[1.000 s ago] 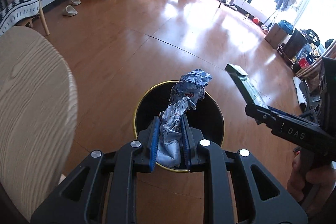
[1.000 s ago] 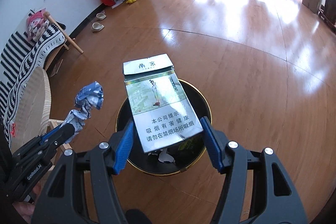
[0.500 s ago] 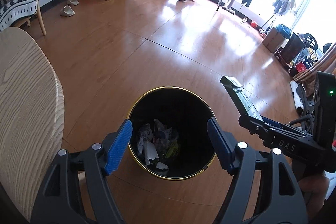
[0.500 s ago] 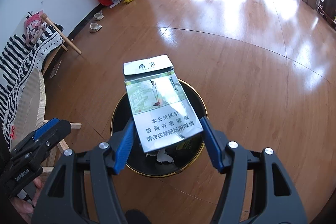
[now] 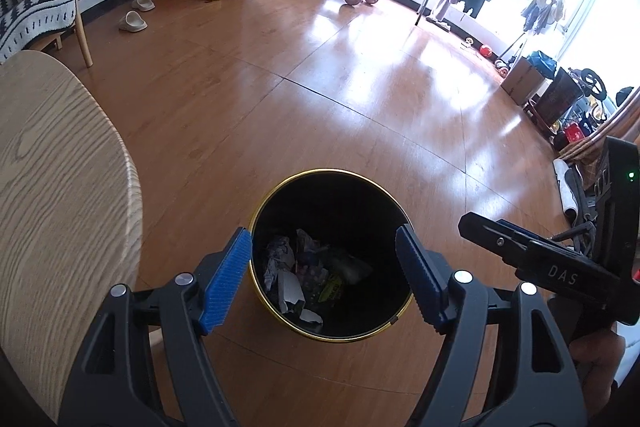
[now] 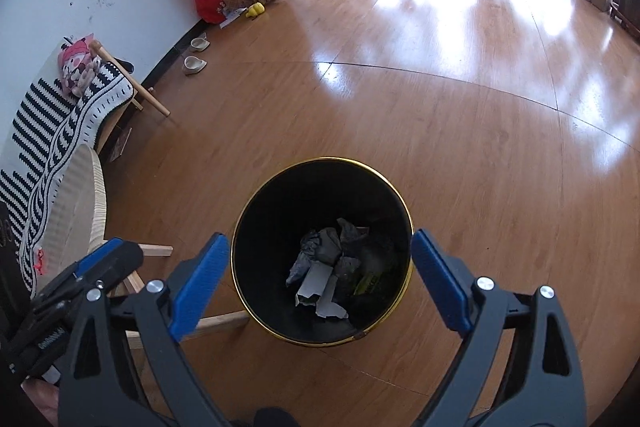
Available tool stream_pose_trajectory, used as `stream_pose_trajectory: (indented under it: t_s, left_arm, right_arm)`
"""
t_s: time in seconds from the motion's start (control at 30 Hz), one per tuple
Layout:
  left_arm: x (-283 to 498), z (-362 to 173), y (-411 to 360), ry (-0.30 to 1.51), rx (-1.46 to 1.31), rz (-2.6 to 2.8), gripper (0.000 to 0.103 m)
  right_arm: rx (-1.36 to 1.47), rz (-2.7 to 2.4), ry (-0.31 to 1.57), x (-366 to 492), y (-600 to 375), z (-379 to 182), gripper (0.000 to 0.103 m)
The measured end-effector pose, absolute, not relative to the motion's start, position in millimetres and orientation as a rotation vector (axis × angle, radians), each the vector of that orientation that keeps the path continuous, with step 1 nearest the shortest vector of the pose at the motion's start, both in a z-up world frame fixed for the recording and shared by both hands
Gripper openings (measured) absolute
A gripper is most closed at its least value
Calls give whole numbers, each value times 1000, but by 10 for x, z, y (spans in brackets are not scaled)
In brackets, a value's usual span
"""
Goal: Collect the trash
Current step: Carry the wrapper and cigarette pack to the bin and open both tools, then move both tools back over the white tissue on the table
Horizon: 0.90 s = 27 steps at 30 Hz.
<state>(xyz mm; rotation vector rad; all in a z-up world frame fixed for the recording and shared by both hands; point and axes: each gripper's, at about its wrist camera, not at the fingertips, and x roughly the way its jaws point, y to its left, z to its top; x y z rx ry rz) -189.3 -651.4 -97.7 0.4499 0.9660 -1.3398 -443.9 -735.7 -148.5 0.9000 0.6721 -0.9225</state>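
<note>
Left tool [image 5: 323, 283] gaping empty, right tool [image 6: 320, 279] just opened wide, empty

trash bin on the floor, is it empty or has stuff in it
Not empty. The trash bin stands upright with crumpled paper and torn scraps lying at its bottom, well below the gold rim; most of the inside is bare.

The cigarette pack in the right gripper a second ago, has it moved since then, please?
Yes. The right gripper has just opened and is empty; a pale, pack-like piece now lies down inside the bin.
</note>
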Motion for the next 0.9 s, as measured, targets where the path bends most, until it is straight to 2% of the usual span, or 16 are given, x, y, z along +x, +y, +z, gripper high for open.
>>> stream_pose_trajectory:
  t_s: [0.07, 0.2, 0.37, 0.6, 0.9]
  left_arm:
    - [-1879, -926, -6485, 956, 449, -1337, 73]
    - [-1810, -797, -6346, 936, 423, -1329, 84]
    - [-1596, -491, -6008, 886, 369, -1268, 93]
    - [-938, -201, -5285, 828, 337, -1079, 94]
    - [319, 42, -3825, 849, 188, -715, 94]
  right_arm:
    - [890, -927, 676, -4424, -7357, -1470, 89]
    - [883, -931, 667, -4407, -7335, -1438, 90]
    - [838, -905, 672, -4153, -7188, -1330, 92]
    - [717, -764, 714, -3309, -6750, -1050, 92]
    - [518, -506, 802, -1746, -5756, -702, 93]
